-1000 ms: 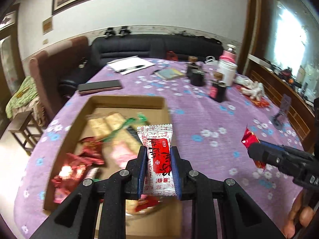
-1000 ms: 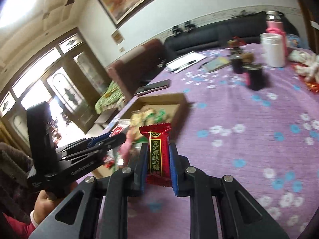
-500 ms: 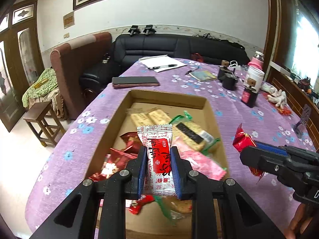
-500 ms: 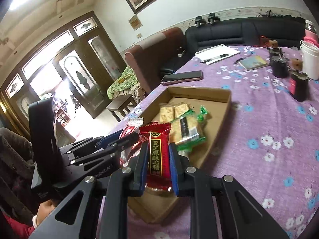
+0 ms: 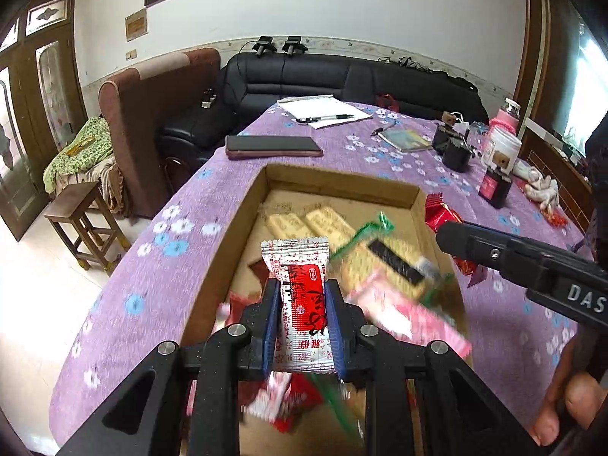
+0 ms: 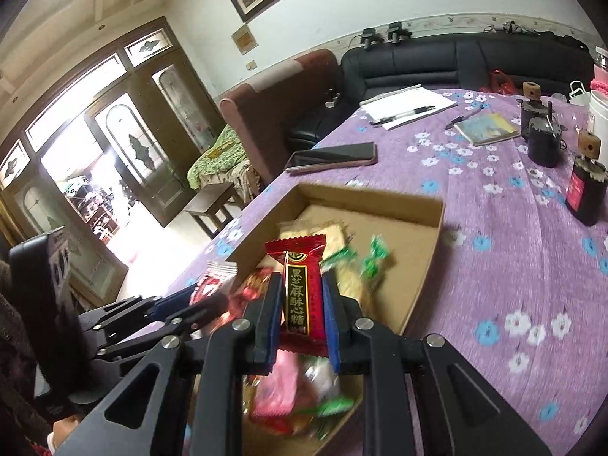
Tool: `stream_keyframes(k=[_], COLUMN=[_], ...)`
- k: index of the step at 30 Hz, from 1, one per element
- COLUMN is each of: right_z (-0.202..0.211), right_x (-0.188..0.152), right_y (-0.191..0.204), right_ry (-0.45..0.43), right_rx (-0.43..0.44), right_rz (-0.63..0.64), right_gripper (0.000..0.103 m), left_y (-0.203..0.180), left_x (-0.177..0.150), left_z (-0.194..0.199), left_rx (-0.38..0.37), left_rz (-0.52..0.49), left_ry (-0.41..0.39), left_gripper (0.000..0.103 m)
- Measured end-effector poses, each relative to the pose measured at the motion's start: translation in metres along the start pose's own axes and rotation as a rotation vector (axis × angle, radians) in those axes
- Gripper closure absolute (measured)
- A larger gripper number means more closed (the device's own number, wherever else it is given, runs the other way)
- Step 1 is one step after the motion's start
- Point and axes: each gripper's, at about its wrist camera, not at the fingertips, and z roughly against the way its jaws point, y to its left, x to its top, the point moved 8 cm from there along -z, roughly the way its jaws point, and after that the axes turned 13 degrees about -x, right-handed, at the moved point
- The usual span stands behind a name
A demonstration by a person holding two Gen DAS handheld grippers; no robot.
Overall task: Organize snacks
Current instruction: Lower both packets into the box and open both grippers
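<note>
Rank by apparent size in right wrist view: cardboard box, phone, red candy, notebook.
1. cardboard box
2. red candy, held in the right gripper close to the lens, so inflated
3. phone and notebook: near alike, too close to rank

Both claws hang over the cardboard box (image 5: 338, 184) of snacks — left gripper (image 5: 303, 323) left of the right gripper (image 6: 300, 321); phone (image 5: 273, 145) lies beyond the box.
</note>
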Motion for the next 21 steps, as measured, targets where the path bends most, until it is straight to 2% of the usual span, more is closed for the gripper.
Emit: stream_keyframes(k=[10, 21], right_z=[-0.039, -0.065], right_x=[0.031, 0.034], right_y=[-0.028, -0.045], right_ry=[0.021, 0.044], right_rx=[-0.059, -0.072], right_rz=[-0.028, -0.037], right_gripper=[0.083, 0.083], left_y=[-0.001, -0.010], left_x=[0.060, 0.077], left_z=[-0.046, -0.085], left_rx=[0.010, 0.043], left_rz=[-0.029, -0.098], left_ry=[0.041, 0.102], left_gripper=[0.078, 0.078])
